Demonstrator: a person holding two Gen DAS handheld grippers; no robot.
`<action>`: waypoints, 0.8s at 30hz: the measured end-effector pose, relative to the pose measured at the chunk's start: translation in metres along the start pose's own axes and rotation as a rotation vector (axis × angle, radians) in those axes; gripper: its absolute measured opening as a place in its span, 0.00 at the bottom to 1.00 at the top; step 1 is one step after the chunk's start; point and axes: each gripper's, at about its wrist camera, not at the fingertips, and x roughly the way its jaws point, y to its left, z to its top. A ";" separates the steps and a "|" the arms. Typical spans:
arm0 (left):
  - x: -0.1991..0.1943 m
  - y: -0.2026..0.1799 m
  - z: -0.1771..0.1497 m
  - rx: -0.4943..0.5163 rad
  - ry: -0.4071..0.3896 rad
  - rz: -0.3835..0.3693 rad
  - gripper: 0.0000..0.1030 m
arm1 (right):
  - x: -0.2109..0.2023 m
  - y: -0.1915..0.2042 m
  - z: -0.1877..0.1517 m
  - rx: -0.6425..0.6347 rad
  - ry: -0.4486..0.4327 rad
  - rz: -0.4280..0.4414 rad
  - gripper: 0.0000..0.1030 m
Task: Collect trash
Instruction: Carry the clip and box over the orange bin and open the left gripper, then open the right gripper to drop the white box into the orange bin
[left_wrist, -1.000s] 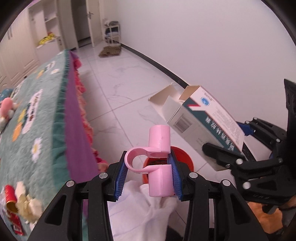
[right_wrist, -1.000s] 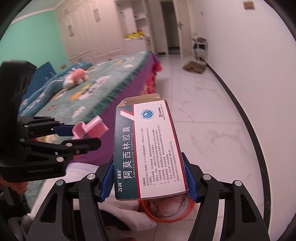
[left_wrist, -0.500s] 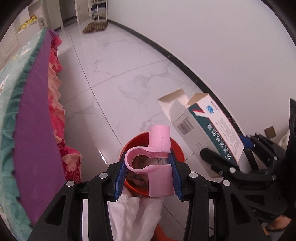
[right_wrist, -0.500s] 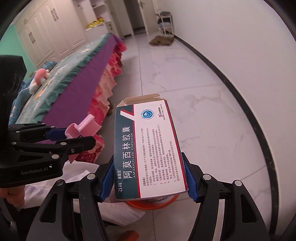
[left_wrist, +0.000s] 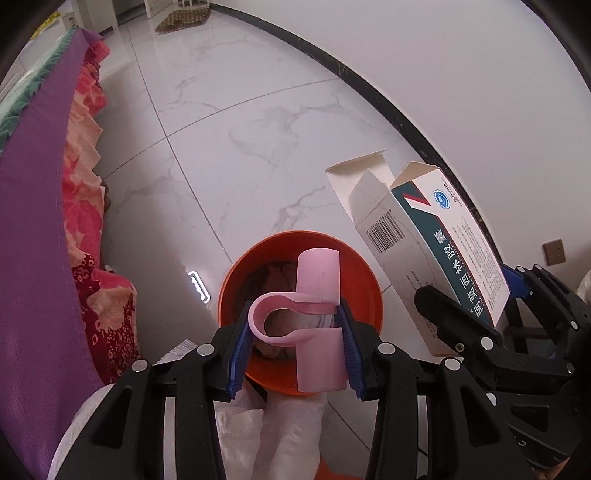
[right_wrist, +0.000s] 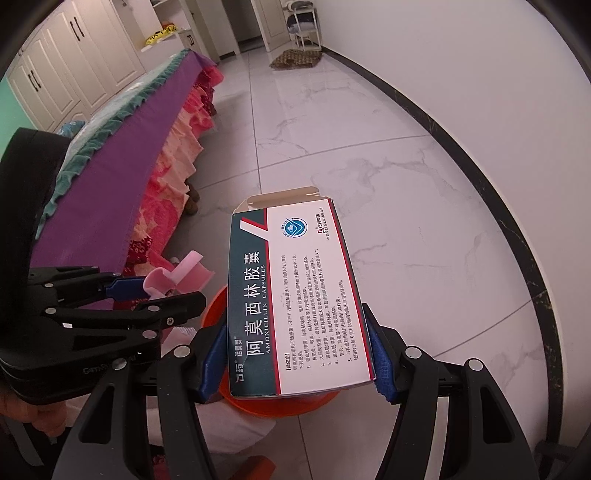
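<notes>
My left gripper (left_wrist: 293, 349) is shut on a pink plastic clip (left_wrist: 314, 325) and holds it right above an orange trash bin (left_wrist: 354, 269) on the floor. My right gripper (right_wrist: 299, 363) is shut on an opened medicine box (right_wrist: 301, 295), white and dark green with red trim, held above the bin's right side (right_wrist: 214, 306). The box (left_wrist: 436, 247) and the right gripper (left_wrist: 476, 325) show at the right of the left wrist view. The left gripper (right_wrist: 147, 291) with the clip (right_wrist: 181, 275) shows at the left of the right wrist view. The bin holds crumpled trash.
A bed with a purple cover (left_wrist: 33, 229) and a red flowered skirt (left_wrist: 88, 206) runs along the left. White marble floor (left_wrist: 240, 122) stretches ahead to a white wall (left_wrist: 443, 55) with a black baseboard. White cloth (left_wrist: 280, 428) lies under the left gripper. White cupboards (right_wrist: 74, 62) stand far back.
Both grippers have tilted down and moved toward the orange bin, which now shows larger and fuller under the clip. Both holds are unchanged.
</notes>
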 end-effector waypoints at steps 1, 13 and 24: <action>0.002 -0.002 0.000 0.009 0.003 0.000 0.44 | 0.001 -0.001 0.000 0.002 0.002 -0.003 0.62; 0.006 -0.001 0.005 0.027 -0.001 0.039 0.67 | 0.006 -0.009 -0.004 0.021 0.015 -0.010 0.62; -0.033 0.042 0.008 -0.093 -0.082 0.131 0.67 | 0.049 0.020 0.003 -0.026 0.089 0.030 0.64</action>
